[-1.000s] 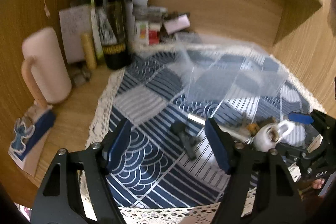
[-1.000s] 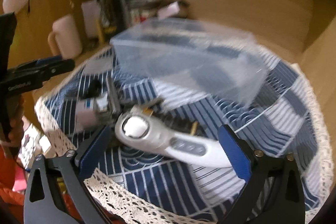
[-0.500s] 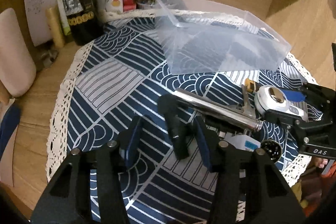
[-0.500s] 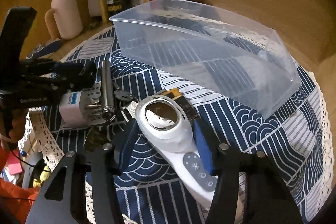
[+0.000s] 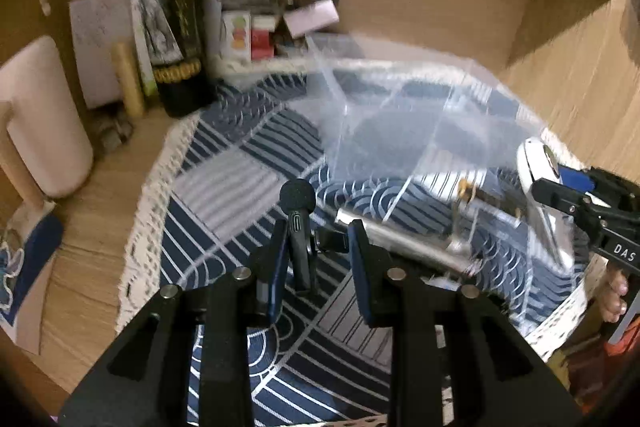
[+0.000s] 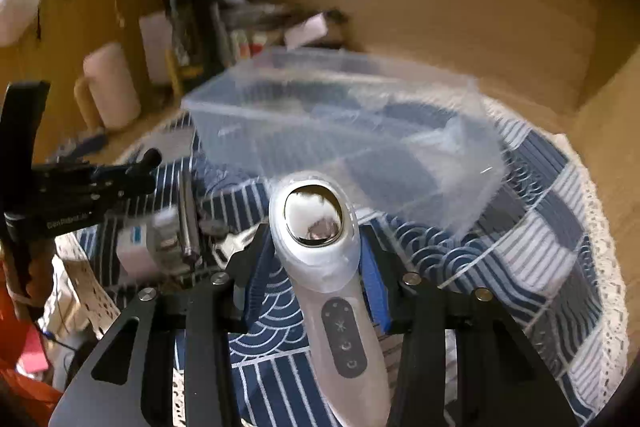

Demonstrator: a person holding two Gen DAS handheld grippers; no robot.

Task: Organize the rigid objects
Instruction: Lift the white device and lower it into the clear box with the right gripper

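Note:
My left gripper (image 5: 316, 251) is shut on a small black clip-on microphone (image 5: 299, 215) and holds it above the blue patterned cloth (image 5: 240, 163). My right gripper (image 6: 316, 259) is shut on a white handheld device with a metal head (image 6: 316, 227), lifted off the cloth. A clear plastic bin (image 5: 400, 123) stands on the cloth behind both; it also shows in the right wrist view (image 6: 344, 131). A metal cylinder tool (image 5: 400, 239) and a white adapter (image 6: 136, 243) lie on the cloth between the grippers.
A dark wine bottle (image 5: 176, 27), a pink mug (image 5: 40, 123), papers and small boxes (image 5: 248, 31) crowd the back left of the wooden desk. A wooden back wall and a side panel (image 5: 560, 7) close the space. The cloth has a lace edge (image 5: 140, 211).
Both grippers have closed on their objects and lifted them: the left raised the microphone, the right raised the white device toward the bin.

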